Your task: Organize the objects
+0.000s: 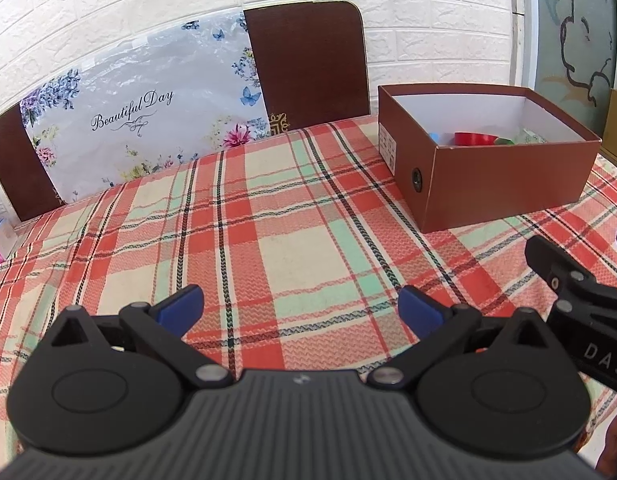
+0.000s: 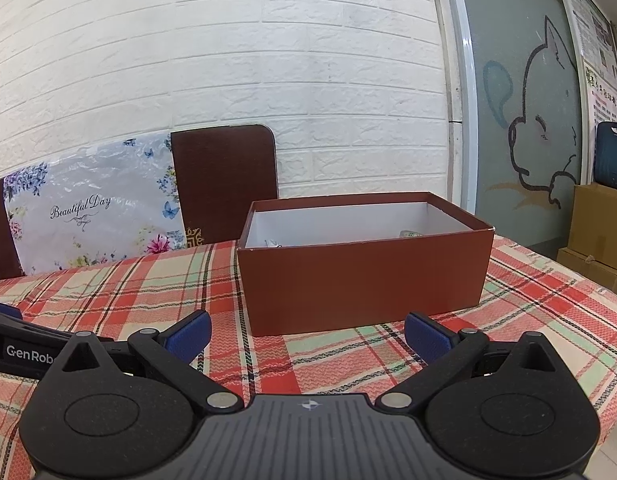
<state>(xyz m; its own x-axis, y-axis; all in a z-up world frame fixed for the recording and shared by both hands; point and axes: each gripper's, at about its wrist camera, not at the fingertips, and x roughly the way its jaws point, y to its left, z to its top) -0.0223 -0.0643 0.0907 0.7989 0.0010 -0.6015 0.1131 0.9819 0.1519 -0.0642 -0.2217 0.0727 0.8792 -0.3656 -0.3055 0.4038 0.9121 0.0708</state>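
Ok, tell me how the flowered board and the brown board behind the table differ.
The flowered board is pale, printed with blooms, butterflies and "Beautiful Day"; the brown board is plain dark with one small gold mark. The flowered one leans further over; the brown one stands nearer upright. Both rest against the brick wall.

**Bright, even light; strong fisheye bending**

Both views are evenly and brightly lit, with only soft shadows cast. Mild glare is seen on the plastic-wrapped floral panel point(image 1: 144, 120). Brick lines of the white wall point(image 2: 268, 60) are curved towards the edges, and dark vignetting is seen at corners. Sharpness is kept centrally.
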